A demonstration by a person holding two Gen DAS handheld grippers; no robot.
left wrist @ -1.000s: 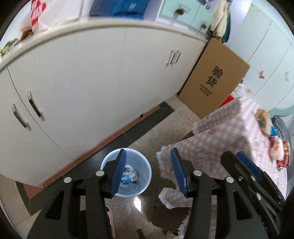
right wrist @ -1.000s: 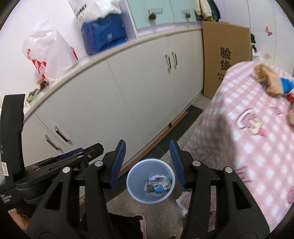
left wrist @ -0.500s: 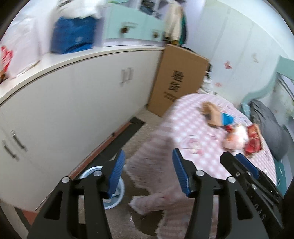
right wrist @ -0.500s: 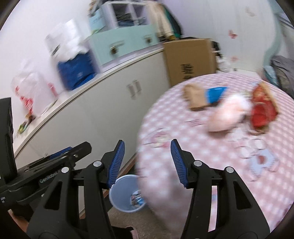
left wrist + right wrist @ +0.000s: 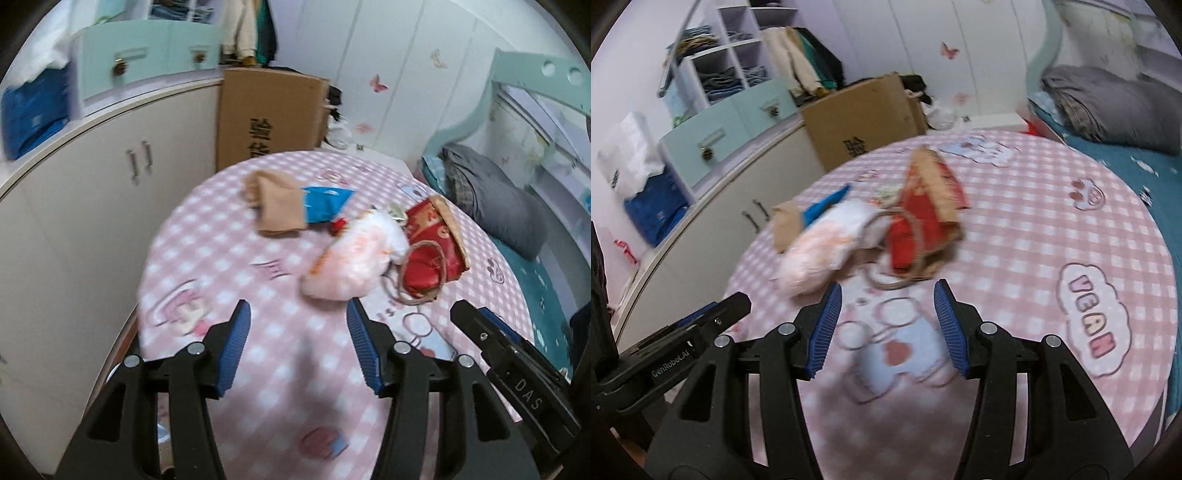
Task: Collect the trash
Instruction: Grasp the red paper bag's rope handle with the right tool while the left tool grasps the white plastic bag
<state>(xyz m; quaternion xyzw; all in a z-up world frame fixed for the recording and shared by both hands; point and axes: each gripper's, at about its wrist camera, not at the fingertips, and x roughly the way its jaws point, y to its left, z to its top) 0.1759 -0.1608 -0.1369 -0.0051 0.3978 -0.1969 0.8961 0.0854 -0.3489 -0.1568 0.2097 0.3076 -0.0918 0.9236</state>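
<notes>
Held the left gripper low over the near part of the round table, jaws spread wide and pinching nothing. Held the right gripper just beside it over the same pink checked cloth, jaws likewise spread and empty.

Saw the trash heaped near the middle of the table, ahead of both grippers and apart from them: a tan paper bag with a blue wrapper touching its right side, a pink and white plastic bag nearest the left gripper's fingers, and a red bag with a cord handle lying against it. Could not make out the small bits between them, blurred as they were.

Judged the work on this heap as not yet begun: nothing lifted, nothing gripped, every piece lying on the cloth. Could not tell from these views how much had already been binned, nor see clearly where a bin stood.

Judged the step in hand as an approach to the heap. Left to do, by that reading: close on a piece, most likely the plastic bag from the left or the red bag from the right, carry it off the table, and come back for the rest
</notes>
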